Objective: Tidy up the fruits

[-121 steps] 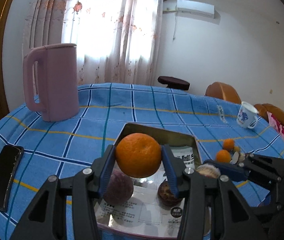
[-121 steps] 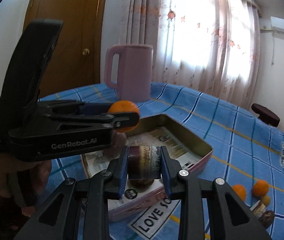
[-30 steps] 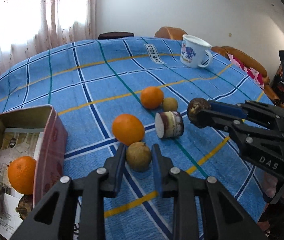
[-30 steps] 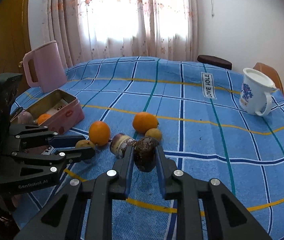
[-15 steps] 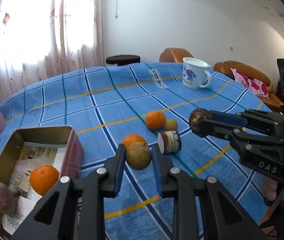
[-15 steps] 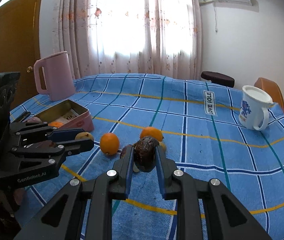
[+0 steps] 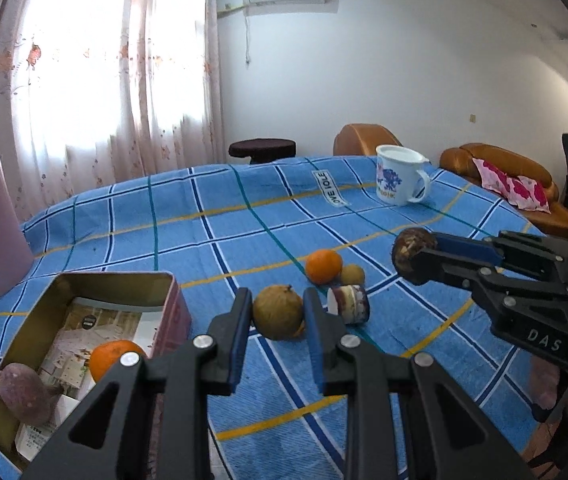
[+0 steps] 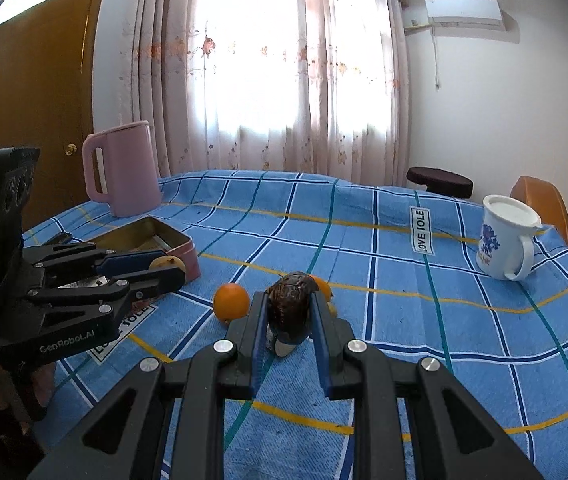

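Tan fruit (image 7: 278, 312) is clamped in the left gripper (image 7: 278, 316), airborne beside the tin (image 7: 172, 304); the right gripper (image 8: 288, 312) pinches a dark fruit (image 8: 289, 304). An orange (image 7: 112, 360) and purple fruit (image 7: 20, 394) are boxed; three pieces (image 7: 323, 266) wait on the cloth.

- Pink jug (image 8: 120, 168) stands at the far-left table edge.
- White floral mug (image 7: 400, 180) sits far right.
- Blue checked tablecloth (image 7: 220, 236) covers the table.
- Dark stool (image 8: 439, 181) beyond.

Three oranges (image 7: 323, 266), one tin (image 7: 172, 312), one mug (image 7: 399, 180)
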A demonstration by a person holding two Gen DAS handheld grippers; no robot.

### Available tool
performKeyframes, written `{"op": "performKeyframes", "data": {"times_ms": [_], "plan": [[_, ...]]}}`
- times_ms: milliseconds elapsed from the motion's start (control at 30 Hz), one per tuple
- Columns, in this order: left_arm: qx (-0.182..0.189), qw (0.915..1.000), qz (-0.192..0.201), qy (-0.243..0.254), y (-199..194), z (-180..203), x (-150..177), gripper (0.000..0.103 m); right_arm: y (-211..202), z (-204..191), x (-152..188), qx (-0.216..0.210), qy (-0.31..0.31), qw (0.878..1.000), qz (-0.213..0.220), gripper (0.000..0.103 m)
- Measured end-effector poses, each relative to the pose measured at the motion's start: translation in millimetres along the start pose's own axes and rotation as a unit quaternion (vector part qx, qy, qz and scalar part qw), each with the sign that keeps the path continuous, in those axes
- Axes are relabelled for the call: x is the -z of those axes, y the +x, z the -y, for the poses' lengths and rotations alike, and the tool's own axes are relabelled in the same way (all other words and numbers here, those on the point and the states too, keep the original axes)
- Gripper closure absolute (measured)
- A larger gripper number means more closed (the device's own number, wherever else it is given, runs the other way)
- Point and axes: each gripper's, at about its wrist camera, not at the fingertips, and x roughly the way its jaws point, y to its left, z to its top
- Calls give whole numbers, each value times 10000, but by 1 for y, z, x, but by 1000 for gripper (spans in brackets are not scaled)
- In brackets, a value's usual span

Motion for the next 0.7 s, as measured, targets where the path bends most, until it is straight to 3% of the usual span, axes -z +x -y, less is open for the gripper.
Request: {"op": "performKeyframes", "data": {"times_ms": [700], "plan": [[-155, 9989, 434, -117, -18, -2, 2, 75, -14, -5, 1, 22, -175, 9990, 402, 81]]}}
